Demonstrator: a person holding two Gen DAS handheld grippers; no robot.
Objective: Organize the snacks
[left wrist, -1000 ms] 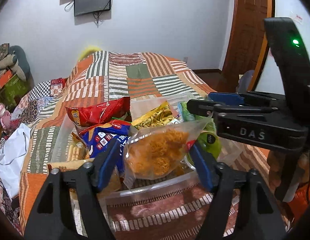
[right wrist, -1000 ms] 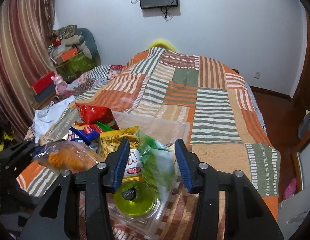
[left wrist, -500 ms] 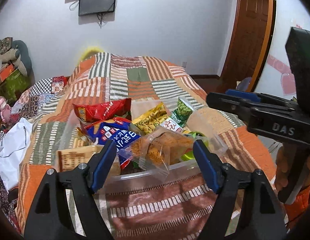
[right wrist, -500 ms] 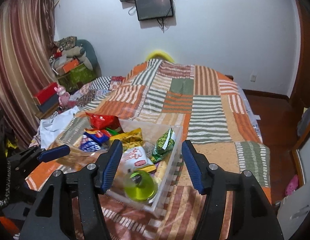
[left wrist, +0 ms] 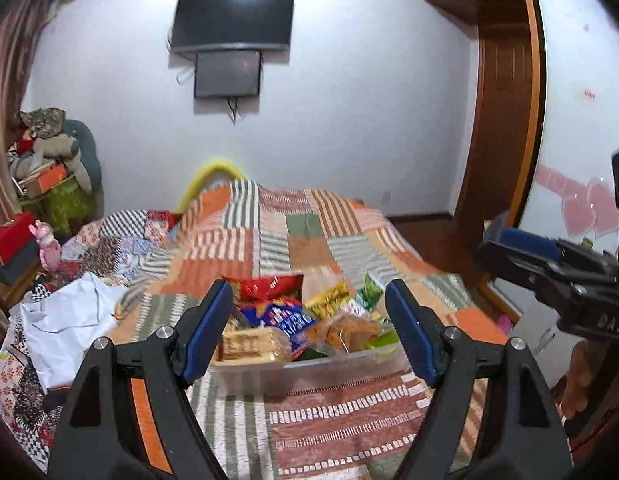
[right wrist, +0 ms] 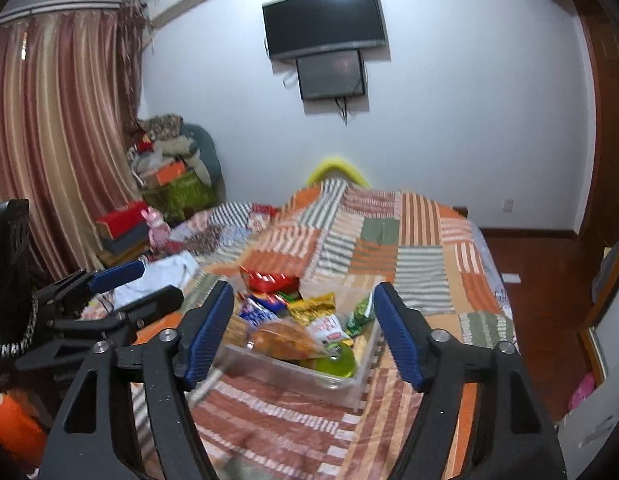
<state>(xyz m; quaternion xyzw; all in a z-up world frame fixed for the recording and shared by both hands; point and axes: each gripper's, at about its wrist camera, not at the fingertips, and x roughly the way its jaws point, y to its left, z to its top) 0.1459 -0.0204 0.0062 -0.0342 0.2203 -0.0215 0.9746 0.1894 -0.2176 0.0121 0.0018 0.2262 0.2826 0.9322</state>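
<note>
Both jaws are seen apart with nothing gripped: those of the left gripper (left wrist: 309, 326) are held wide, while those of the right gripper (right wrist: 305, 330) are opening, with only air between the blue pads.

A clear plastic bin (left wrist: 309, 372) is shown resting on a patchwork bedspread (left wrist: 329, 432) of orange, green and white stripes, framed between the fingers in both wrist views but well beyond the tips. The snacks are packed inside it. A red bag (left wrist: 265, 286) is seen at the far side, a blue bag (left wrist: 289, 320) just before it, and a pack of wafers (left wrist: 249, 346) at the near left corner. A clear bag of orange crisps (right wrist: 287, 340) is laid across the top of the pile. A yellow bag (right wrist: 313, 306) and a green bag (right wrist: 361, 312) are propped towards the right wall, and a lime-green lidded tub (right wrist: 337, 362) is lodged at the near right corner.

In the right wrist view the left gripper is caught at the left edge, beside the bin. A white cloth (left wrist: 65, 320) is spread on the bed's left side. Two dark screens (right wrist: 325, 20) are mounted on the white wall behind, and striped curtains (right wrist: 57, 140) are hung at the left.
</note>
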